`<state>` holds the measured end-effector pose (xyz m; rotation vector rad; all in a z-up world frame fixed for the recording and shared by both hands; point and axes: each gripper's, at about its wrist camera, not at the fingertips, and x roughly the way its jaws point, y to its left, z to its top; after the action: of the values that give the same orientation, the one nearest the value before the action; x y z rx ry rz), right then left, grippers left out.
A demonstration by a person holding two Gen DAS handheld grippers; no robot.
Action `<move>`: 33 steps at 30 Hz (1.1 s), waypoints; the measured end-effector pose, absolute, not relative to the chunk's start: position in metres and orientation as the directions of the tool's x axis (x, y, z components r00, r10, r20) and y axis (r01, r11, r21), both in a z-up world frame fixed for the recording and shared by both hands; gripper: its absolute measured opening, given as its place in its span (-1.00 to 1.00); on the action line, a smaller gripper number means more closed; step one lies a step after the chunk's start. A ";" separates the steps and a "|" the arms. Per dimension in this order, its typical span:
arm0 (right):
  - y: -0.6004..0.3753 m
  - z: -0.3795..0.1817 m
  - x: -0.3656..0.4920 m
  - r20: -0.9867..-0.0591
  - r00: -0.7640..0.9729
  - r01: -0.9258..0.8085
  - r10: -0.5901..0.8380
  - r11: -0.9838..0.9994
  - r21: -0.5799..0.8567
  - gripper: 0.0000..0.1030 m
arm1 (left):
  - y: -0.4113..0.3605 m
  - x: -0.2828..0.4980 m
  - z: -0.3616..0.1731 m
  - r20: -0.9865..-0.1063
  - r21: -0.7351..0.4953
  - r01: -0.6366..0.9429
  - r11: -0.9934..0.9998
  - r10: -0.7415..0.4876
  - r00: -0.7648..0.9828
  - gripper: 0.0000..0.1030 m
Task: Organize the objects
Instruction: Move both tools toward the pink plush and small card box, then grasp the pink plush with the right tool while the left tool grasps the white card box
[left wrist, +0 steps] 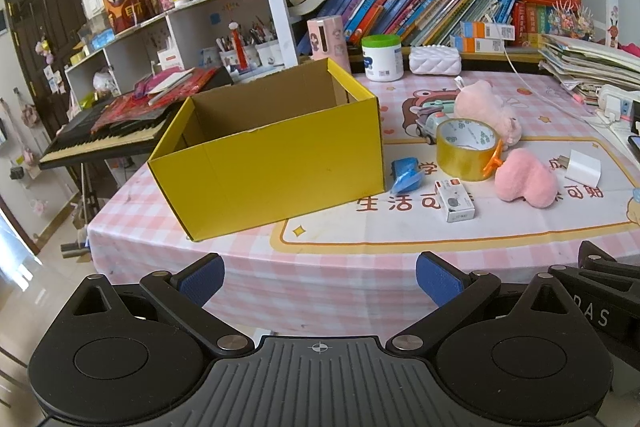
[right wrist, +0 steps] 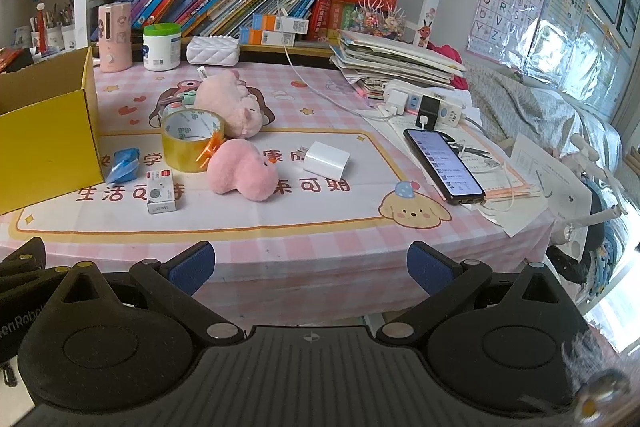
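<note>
An open, empty yellow cardboard box (left wrist: 272, 163) stands on the table's left part; its corner shows in the right wrist view (right wrist: 44, 143). Right of it lie a blue wrapped item (left wrist: 406, 175), a roll of yellowish tape (left wrist: 466, 149) with an orange clip (left wrist: 493, 157), a small white carton (left wrist: 456, 201), a pink plush heart (left wrist: 524, 181), a pink plush pig (left wrist: 486, 109), a toy car (left wrist: 430, 125) and a white charger (left wrist: 582, 167). My left gripper (left wrist: 320, 277) and right gripper (right wrist: 310, 269) are both open, empty, and held before the table's front edge.
A phone (right wrist: 442, 165), power strip (right wrist: 424, 103) and paper stack (right wrist: 396, 63) lie at the table's right. A white jar (left wrist: 382, 57), pink bottle (left wrist: 328, 39) and white case (left wrist: 434, 59) stand at the back under bookshelves. A keyboard (left wrist: 108, 135) stands left of the table.
</note>
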<state>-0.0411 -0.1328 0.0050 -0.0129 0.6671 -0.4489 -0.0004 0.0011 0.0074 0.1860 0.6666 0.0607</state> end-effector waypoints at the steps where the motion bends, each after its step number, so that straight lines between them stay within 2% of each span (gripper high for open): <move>1: -0.133 0.005 -0.041 -0.595 0.694 0.398 -0.406 0.905 -0.153 1.00 | 0.001 -0.001 0.007 -0.610 0.191 0.004 0.982 0.116 0.784 1.00; 21: -0.155 -0.007 -0.001 -0.626 0.673 0.376 -0.393 0.911 -0.168 1.00 | -0.018 0.037 -0.005 -0.644 0.166 -0.003 0.986 0.111 0.757 1.00; 33: -0.181 -0.017 0.063 -0.658 0.695 0.222 -0.289 0.957 -0.187 1.00 | -0.039 0.084 -0.016 -0.684 0.153 -0.096 0.984 0.176 0.708 1.00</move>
<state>0.0634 -0.1811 -0.0170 -0.0954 0.7504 -0.2857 0.0836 -0.0394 -0.0164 0.1088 0.7698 0.1514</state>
